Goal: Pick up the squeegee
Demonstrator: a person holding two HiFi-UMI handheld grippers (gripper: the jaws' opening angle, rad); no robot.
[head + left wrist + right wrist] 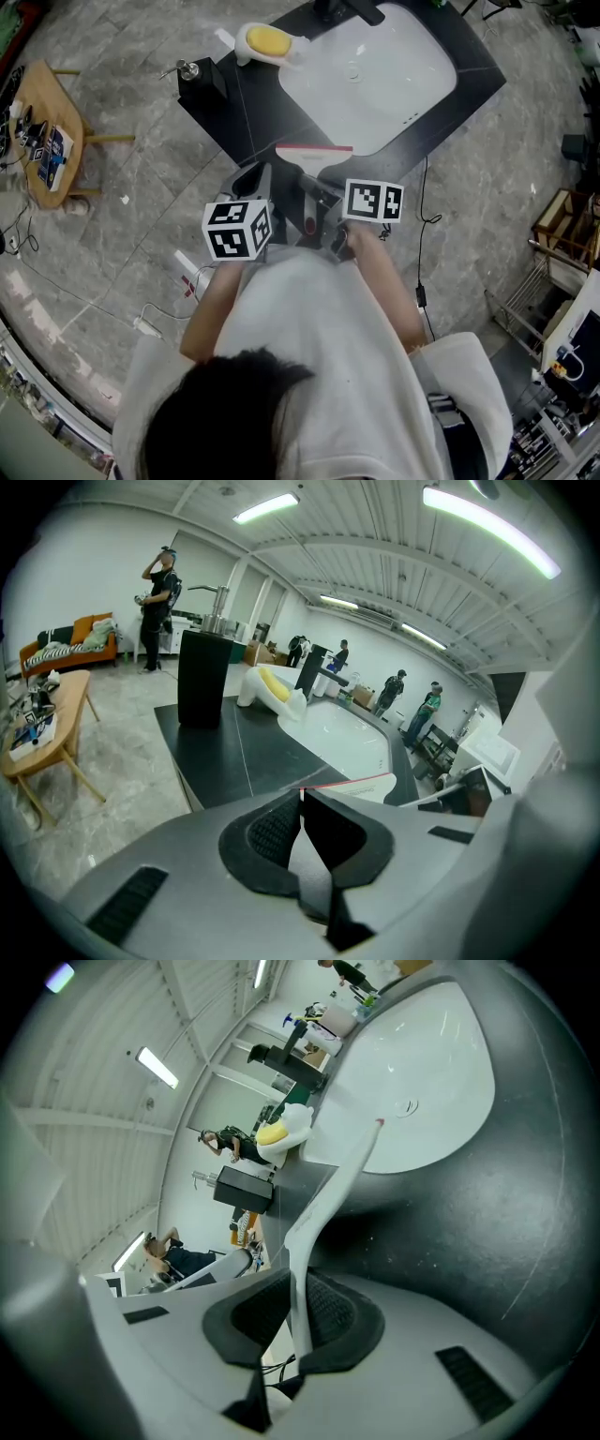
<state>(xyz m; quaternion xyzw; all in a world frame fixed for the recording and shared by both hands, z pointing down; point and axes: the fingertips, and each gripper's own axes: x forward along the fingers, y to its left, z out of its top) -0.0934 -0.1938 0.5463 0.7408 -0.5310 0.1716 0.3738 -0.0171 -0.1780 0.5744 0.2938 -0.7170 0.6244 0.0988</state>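
Head view: the squeegee (314, 148) is at the black tabletop's (253, 103) near edge, blade toward the white sink (375, 84). Left gripper view: left gripper (301, 799) clenched, empty (no part to play). Right gripper view: right gripper (298, 1307) grasps the squeegee's white handle; advise a straight lift with firm grip.

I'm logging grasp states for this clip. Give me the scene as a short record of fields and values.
squeegee: white with a red blade edge, at the near edge of the black counter, in front of the sink
left gripper: shut on the squeegee's white body
right gripper: shut on the squeegee's handle
also on counter: black dispenser, yellow sponge
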